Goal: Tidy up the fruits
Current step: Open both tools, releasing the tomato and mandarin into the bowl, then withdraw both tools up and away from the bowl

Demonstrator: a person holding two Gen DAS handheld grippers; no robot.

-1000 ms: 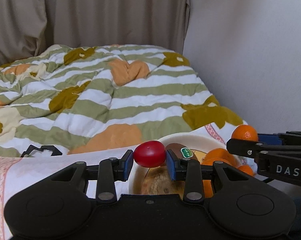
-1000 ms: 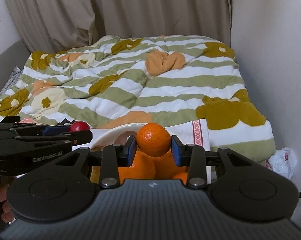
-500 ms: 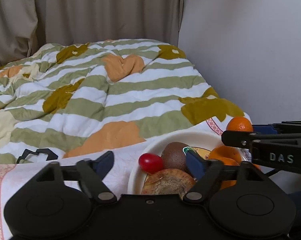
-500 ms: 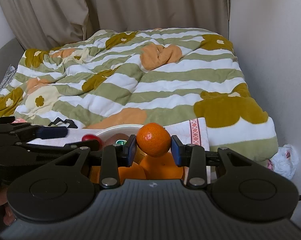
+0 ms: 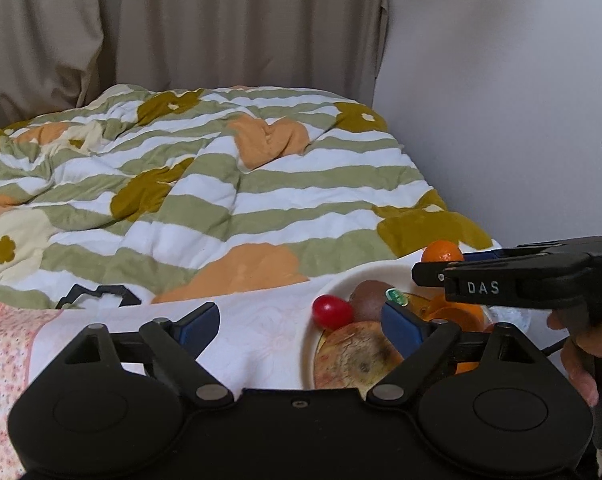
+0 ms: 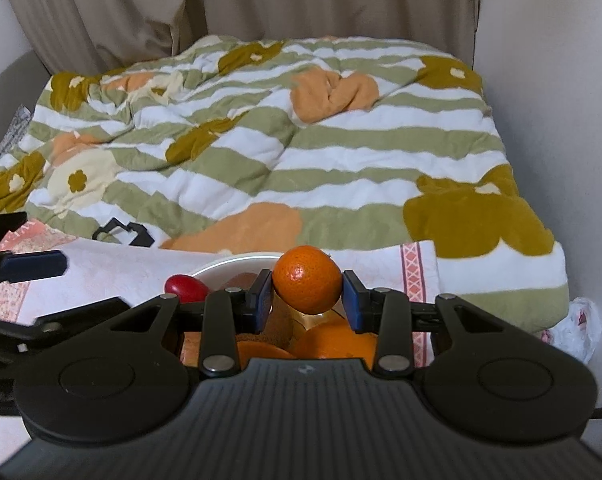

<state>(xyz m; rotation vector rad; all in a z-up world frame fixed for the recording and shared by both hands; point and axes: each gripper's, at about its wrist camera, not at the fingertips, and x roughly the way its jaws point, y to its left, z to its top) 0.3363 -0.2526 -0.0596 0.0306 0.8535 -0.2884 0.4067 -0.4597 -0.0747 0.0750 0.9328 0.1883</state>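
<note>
Left tool now spread, small red tomato dropped at white bowl left rim; right tool grips round orange mandarin, unplaced.

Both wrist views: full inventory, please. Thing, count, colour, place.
Small oval tomato: 1, red, left edge of bowl.
Round bowl: 1, white, on cloth.
Brown kiwi: 1, in bowl.
Mottled apple: 1, yellow-red, bowl front.
Loose oranges: at least 2, in bowl.
Held orange: 1, above bowl.
Striped floral quilt: 1, green-white, on bed.
Left hand-held gripper: open, empty.
Right hand-held gripper: shut on held orange.
</note>
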